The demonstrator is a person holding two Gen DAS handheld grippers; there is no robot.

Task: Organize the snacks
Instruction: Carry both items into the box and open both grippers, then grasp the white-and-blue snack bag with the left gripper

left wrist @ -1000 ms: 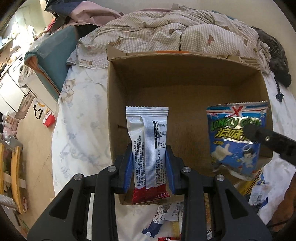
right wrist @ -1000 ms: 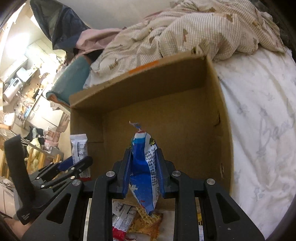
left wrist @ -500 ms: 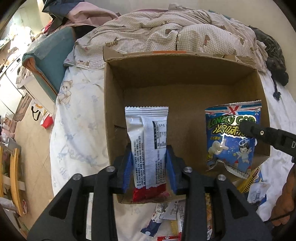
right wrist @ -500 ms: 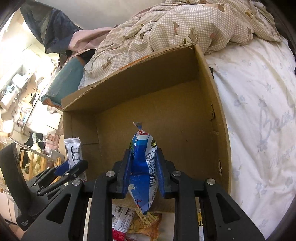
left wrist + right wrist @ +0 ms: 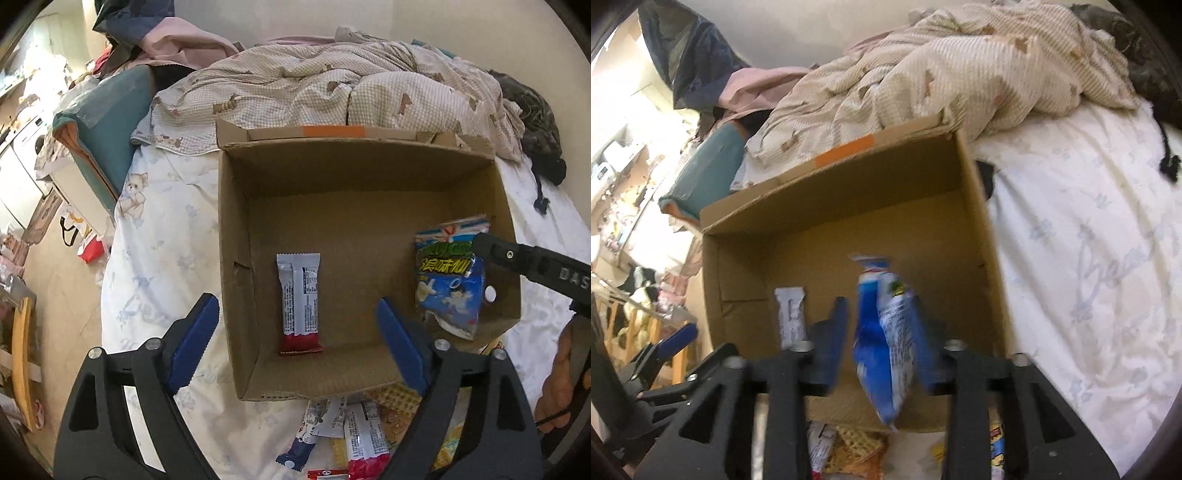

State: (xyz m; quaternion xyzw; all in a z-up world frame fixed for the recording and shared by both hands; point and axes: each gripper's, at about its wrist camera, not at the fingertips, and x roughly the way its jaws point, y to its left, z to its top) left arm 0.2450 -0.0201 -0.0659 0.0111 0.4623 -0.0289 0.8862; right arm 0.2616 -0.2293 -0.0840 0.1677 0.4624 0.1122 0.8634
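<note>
Now both tilt down over the box (image 5: 236,258): left gripper (image 5: 295,336) and right gripper (image 5: 879,339) just opening, snacks released.

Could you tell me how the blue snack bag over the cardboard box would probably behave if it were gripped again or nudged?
The blue snack bag looks puffy and crinkled, so probably light and yielding. Its glossy film may slip between the pads of the right hand-held gripper, whose jaws have just been opening around it. In the cardboard box it would likely flop flat.
</note>
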